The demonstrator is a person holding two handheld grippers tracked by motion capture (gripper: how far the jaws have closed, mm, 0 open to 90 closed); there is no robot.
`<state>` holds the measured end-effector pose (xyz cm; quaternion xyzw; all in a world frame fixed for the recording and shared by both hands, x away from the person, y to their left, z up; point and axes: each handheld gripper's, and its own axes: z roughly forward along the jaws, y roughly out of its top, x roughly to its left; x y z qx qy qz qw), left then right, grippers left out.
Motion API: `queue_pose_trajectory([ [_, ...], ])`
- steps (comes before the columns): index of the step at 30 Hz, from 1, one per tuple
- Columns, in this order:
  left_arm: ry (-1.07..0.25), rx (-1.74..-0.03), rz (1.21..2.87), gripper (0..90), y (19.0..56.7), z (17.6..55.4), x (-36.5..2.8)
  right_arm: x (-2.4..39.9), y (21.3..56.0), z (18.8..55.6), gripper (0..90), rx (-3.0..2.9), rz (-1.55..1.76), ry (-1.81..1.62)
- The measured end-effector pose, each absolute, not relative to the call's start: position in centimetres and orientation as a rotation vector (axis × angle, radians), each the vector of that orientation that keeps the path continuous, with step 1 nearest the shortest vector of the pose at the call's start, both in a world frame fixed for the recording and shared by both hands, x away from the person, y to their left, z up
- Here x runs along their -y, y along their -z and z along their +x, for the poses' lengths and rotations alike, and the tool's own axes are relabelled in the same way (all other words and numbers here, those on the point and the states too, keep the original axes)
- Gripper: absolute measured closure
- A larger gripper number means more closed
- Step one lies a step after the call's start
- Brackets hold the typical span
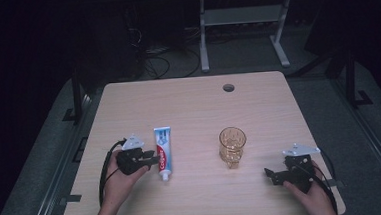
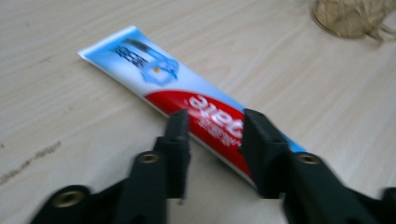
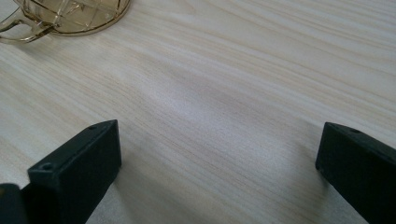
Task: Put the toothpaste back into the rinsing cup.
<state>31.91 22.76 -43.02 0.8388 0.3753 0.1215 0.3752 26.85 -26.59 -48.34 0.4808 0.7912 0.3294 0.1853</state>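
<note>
A red, white and blue toothpaste tube [image 1: 164, 153] lies flat on the wooden table [image 1: 193, 102], cap toward the near edge. My left gripper [image 1: 151, 159] sits just left of it, pointing at the tube. In the left gripper view the jaws [image 2: 215, 123] stand apart at the tube's [image 2: 187, 93] red part, and the pads do not press on it. An amber cut-glass cup [image 1: 232, 146] stands upright right of centre. My right gripper [image 1: 272, 175] rests near the front right corner, pointing left toward the cup [image 3: 70, 14]. It [image 3: 217, 140] is wide open over bare wood.
A round cable hole [image 1: 228, 87] sits near the table's far edge. Behind the table stand white frame legs [image 1: 203, 36] and loose cables [image 1: 155, 59] on the dark floor. The amber cup [image 2: 350, 16] appears at the top right of the left gripper view.
</note>
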Motion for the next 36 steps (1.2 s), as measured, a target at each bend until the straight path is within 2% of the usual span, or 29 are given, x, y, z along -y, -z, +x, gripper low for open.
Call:
queue_pose_trajectory([
  [5, -0.348, -1.012, 2.128, 42.6, 42.5, 33.2, -22.2, 26.6, 48.3, 26.9, 0.0, -2.229, 1.355, -0.929],
  [11, -0.355, -1.05, 2.119, 32.4, 42.2, 34.8, -21.3, 26.6, 48.3, 26.9, 0.0, -2.229, 1.355, -0.929],
  [22, -0.374, -1.104, 2.161, 24.6, 42.5, 37.4, -19.9, 26.6, 48.3, 26.9, 0.0, -2.229, 1.354, -0.928],
  [36, -0.38, -1.201, 2.159, 24.0, 44.6, 39.6, -19.2, 26.6, 48.3, 26.9, 0.0, -2.229, 1.354, -0.928],
])
